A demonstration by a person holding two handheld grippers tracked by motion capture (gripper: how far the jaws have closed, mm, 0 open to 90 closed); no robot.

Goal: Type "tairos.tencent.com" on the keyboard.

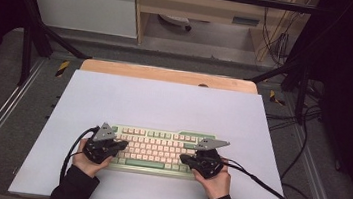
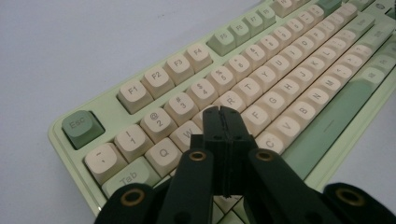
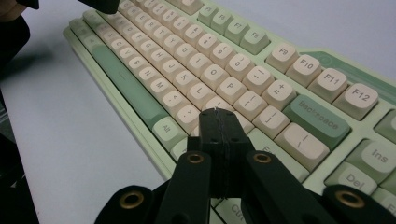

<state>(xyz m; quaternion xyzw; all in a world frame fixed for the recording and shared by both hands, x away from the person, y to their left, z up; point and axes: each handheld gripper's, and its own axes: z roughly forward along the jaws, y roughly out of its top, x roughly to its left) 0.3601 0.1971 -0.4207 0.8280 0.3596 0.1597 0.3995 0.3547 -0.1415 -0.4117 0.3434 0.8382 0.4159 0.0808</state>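
scene: keyboard (image 1: 156,150) near table's front edge | left gripper (image 2: 221,113) jaws pressed together, empty, over e/d keys | right gripper (image 3: 218,116) likewise, near enter | risk: blunt closed tip probably catches two neighbouring keys, mistyping

Even overhead light is brightening the pale table (image 1: 164,103) in the high view, while the room's edges are falling into near black. In both gripper views the keyboard (image 2: 261,70) is softening into blur far off, and the near black jaws are looking hazy.
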